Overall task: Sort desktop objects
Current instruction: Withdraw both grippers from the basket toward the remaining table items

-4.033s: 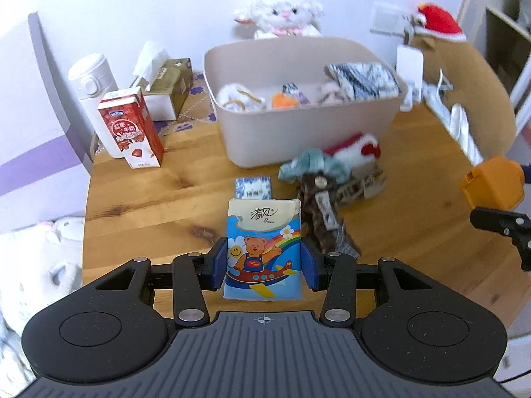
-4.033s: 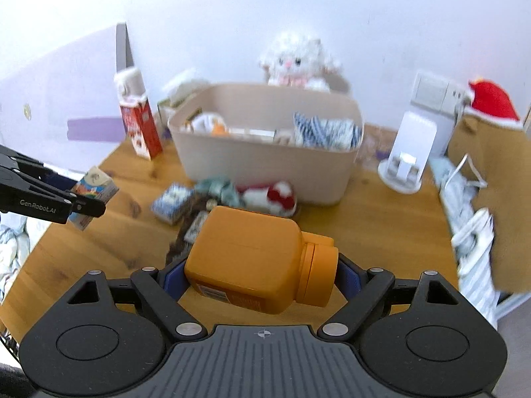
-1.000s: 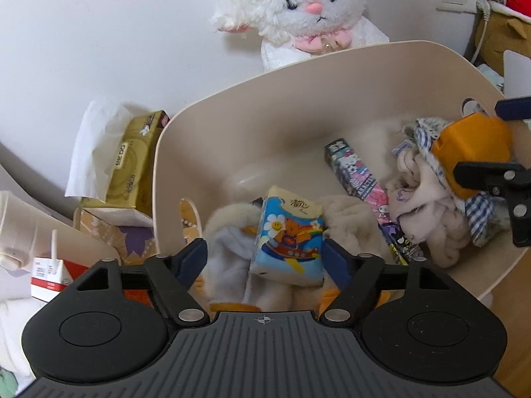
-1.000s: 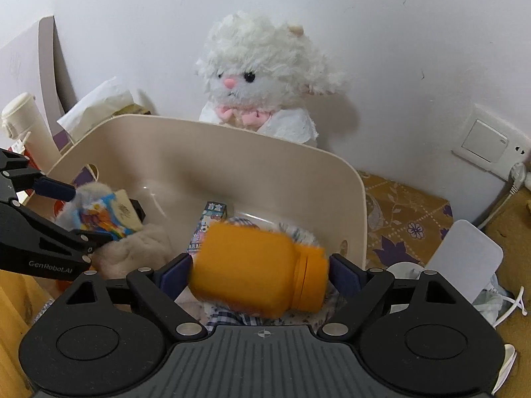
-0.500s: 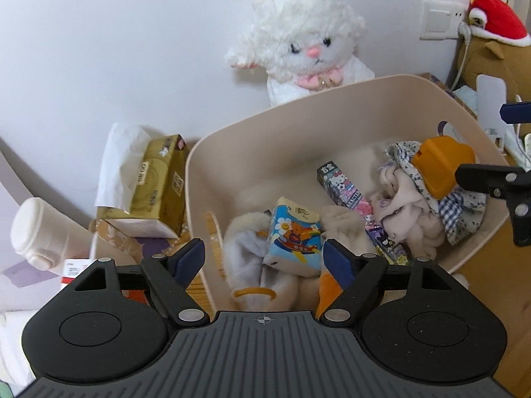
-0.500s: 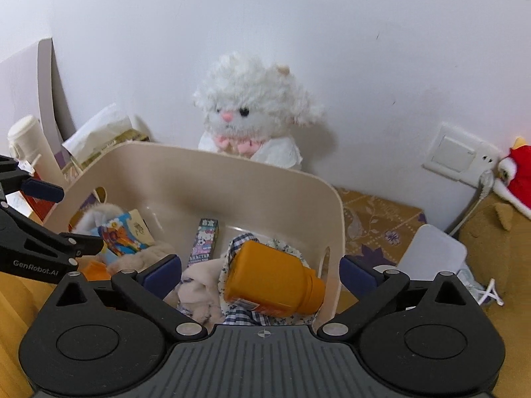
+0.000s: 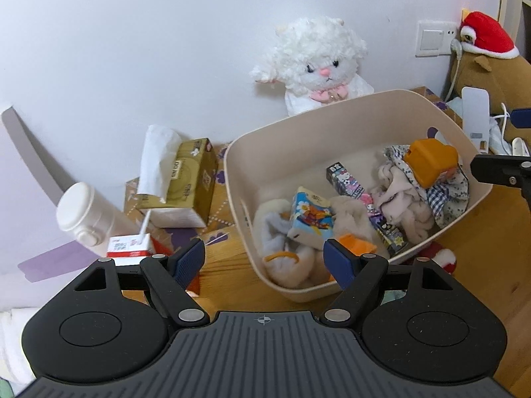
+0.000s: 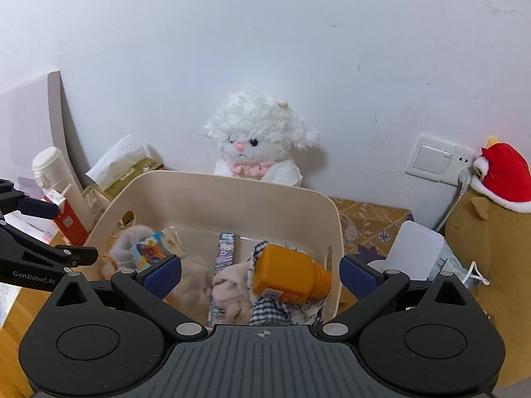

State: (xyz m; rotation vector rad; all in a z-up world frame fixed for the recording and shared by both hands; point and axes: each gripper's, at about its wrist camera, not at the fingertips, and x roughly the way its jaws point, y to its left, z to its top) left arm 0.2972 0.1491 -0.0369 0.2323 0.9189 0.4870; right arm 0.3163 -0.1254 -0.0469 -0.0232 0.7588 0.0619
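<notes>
A beige bin (image 7: pixel 351 122) (image 8: pixel 333 212) stands on the wooden table. Inside it lie a cartoon tissue pack (image 7: pixel 310 217) (image 8: pixel 152 248), an orange bottle (image 7: pixel 429 162) (image 8: pixel 288 273) on its side, a printed slim box (image 7: pixel 351 184) (image 8: pixel 225 252) and soft cloths (image 7: pixel 398 199). My left gripper (image 7: pixel 264 260) hovers open above the bin's near left corner, nothing between its fingers. My right gripper (image 8: pixel 260 273) hangs open over the bin's right part, above the orange bottle and not touching it. The right gripper's fingers (image 7: pixel 497 169) show at the right edge of the left wrist view.
A white plush lamb (image 7: pixel 315 63) (image 8: pixel 255 136) sits behind the bin. A tissue box (image 7: pixel 186 179), a white flask (image 7: pixel 89 212) and a red milk carton (image 7: pixel 131 247) stand to its left. A white stand (image 8: pixel 411 248), cables and a brown plush with a red hat (image 8: pixel 497 199) are to its right.
Both grippers let go of their loads into the bin, opened wide, then rose and drew back. The tissue pack and the orange bottle now lie loose in the bin.
</notes>
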